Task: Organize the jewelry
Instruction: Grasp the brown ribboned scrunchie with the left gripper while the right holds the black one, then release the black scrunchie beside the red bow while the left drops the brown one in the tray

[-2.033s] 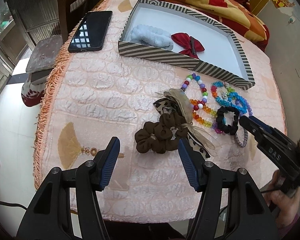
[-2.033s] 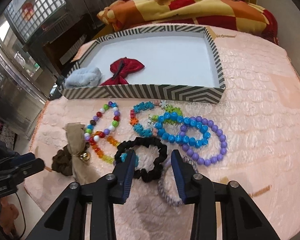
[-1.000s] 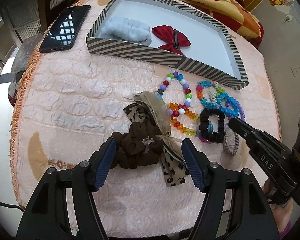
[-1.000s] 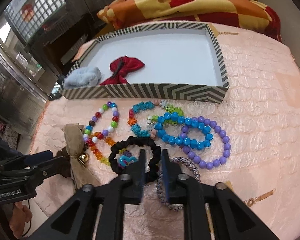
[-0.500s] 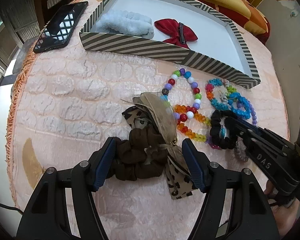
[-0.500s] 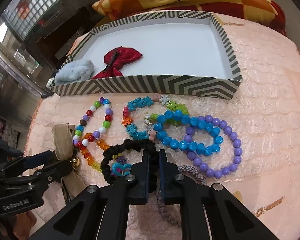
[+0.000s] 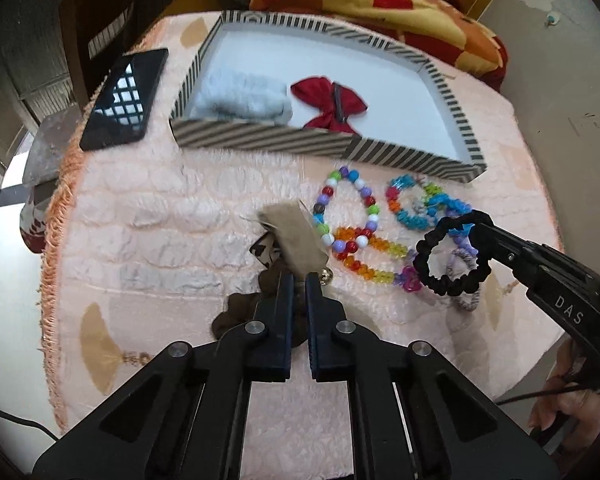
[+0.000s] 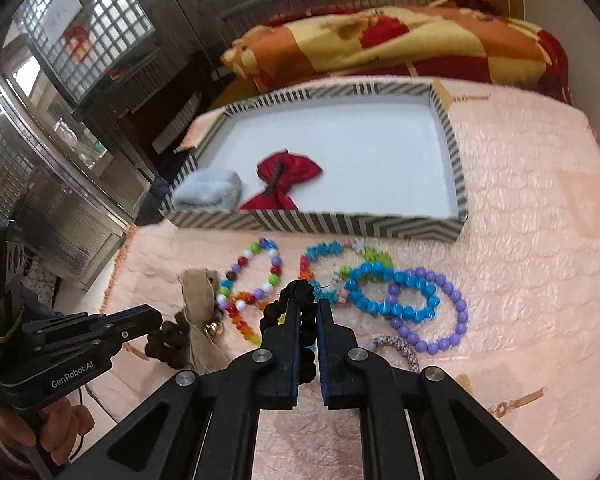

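**Two pieces boxed, two in hand, beads outstanding**

In the striped box [image 7: 260, 138]: grey scrunchie [image 7: 242, 98] and red bow [image 7: 328, 104]. My left gripper [image 7: 296, 280] has just clamped the brown scrunchie [image 7: 236, 314]; my right gripper [image 8: 308, 312] pinches the black scrunchie [image 7: 452, 258], raised off the counter [image 7: 160, 220]. Beaded bracelets [image 8: 404, 300] remain. The leopard piece is mostly hidden.

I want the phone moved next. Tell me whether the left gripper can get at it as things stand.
Probably not yet: the left gripper is shut on the brown scrunchie. The path to the phone looks free, left of the striped tray.
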